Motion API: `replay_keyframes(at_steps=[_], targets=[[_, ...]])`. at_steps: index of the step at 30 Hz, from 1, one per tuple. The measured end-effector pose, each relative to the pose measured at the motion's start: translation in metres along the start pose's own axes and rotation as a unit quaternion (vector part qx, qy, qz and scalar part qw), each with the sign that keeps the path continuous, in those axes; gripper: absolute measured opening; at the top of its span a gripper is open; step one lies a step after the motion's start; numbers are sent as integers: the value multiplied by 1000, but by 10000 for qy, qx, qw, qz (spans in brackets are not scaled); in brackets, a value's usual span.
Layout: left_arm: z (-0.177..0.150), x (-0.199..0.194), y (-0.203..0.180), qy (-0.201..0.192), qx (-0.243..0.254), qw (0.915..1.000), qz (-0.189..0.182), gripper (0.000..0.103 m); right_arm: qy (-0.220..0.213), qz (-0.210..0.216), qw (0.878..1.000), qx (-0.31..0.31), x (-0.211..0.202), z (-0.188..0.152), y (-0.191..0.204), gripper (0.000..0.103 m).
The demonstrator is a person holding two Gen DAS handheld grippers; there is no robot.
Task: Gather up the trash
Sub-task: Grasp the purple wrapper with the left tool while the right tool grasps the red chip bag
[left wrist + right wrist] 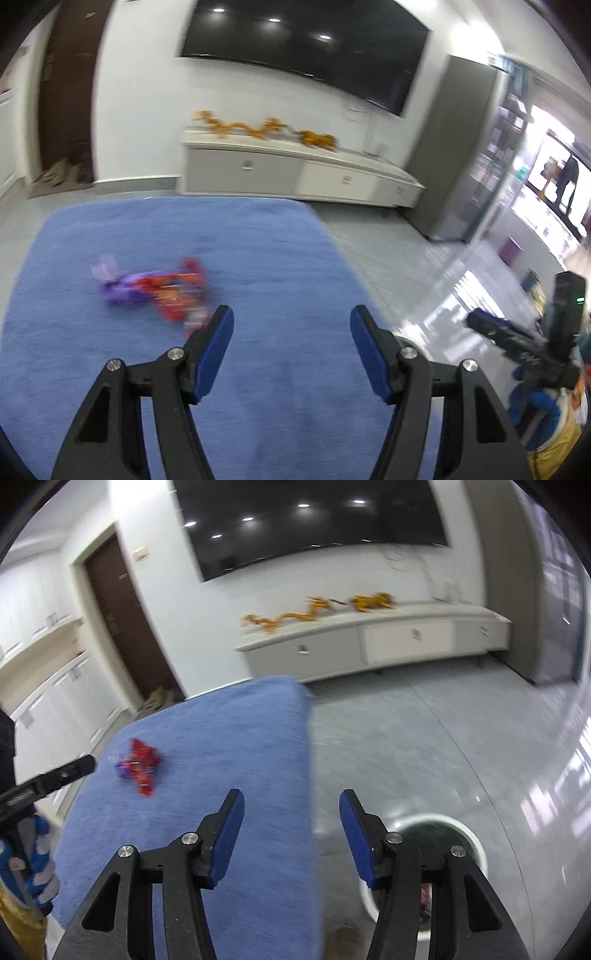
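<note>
A small heap of trash lies on a blue cloth-covered table (pixel 258 258): red snack wrappers (pixel 177 293) and a purple wrapper (pixel 122 290). It also shows in the right wrist view (pixel 142 766). My left gripper (pixel 291 325) is open and empty above the table, the wrappers just left of its left finger. My right gripper (pixel 291 808) is open and empty over the table's right edge. A white round bin (pixel 476 845) stands on the floor under its right finger, with something red inside. The views are motion-blurred.
A white TV cabinet (pixel 295 173) with orange dragon figures (pixel 266 129) stands at the far wall under a large TV (pixel 306 51). A brown door (pixel 125 620) is at the left. Grey tiled floor (pixel 424 738) lies right of the table.
</note>
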State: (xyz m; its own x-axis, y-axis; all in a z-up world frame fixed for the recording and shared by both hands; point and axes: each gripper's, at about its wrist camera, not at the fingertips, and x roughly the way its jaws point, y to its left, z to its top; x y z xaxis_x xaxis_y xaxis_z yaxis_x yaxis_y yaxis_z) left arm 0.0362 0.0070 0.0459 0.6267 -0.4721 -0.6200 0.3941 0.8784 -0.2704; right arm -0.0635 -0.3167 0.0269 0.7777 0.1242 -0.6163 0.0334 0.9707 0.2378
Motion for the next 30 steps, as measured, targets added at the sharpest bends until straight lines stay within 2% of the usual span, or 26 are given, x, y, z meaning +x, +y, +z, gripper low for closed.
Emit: replay_keyframes(at_steps=[7, 12, 16, 22, 23, 24, 26, 27, 28, 29, 30], targets=[[3, 5, 109, -4, -886, 9942, 614, 67, 288, 658, 9958, -567, 60, 21, 76, 54], [14, 28, 161, -88, -1427, 9865, 797, 78, 533, 1125, 9882, -894, 114, 30, 125, 58], [24, 58, 183, 28, -1665, 9827, 804, 78, 738, 1521, 9796, -1088, 161, 35, 159, 60], [27, 102, 190, 290, -1821, 9799, 767, 78, 990, 1855, 9708, -1157, 216, 31, 188, 61], [26, 107, 192, 322, -1852, 9792, 762, 76, 1012, 1893, 9700, -1141, 222, 31, 190, 61], [24, 110, 194, 338, -1884, 9786, 750, 70, 1024, 1924, 9695, -1121, 229, 30, 192, 61], [22, 117, 196, 399, -1932, 9775, 749, 59, 1060, 2010, 9679, -1074, 238, 29, 194, 52], [21, 119, 198, 423, -1959, 9769, 745, 51, 1083, 2044, 9670, -1068, 240, 28, 193, 41], [19, 120, 198, 433, -1970, 9766, 740, 47, 1116, 2076, 9658, -1076, 242, 27, 194, 30], [18, 119, 197, 413, -1970, 9771, 695, 41, 1119, 2079, 9655, -1095, 242, 26, 194, 26], [18, 118, 196, 403, -1969, 9772, 690, 40, 1106, 2076, 9656, -1109, 239, 25, 193, 21]])
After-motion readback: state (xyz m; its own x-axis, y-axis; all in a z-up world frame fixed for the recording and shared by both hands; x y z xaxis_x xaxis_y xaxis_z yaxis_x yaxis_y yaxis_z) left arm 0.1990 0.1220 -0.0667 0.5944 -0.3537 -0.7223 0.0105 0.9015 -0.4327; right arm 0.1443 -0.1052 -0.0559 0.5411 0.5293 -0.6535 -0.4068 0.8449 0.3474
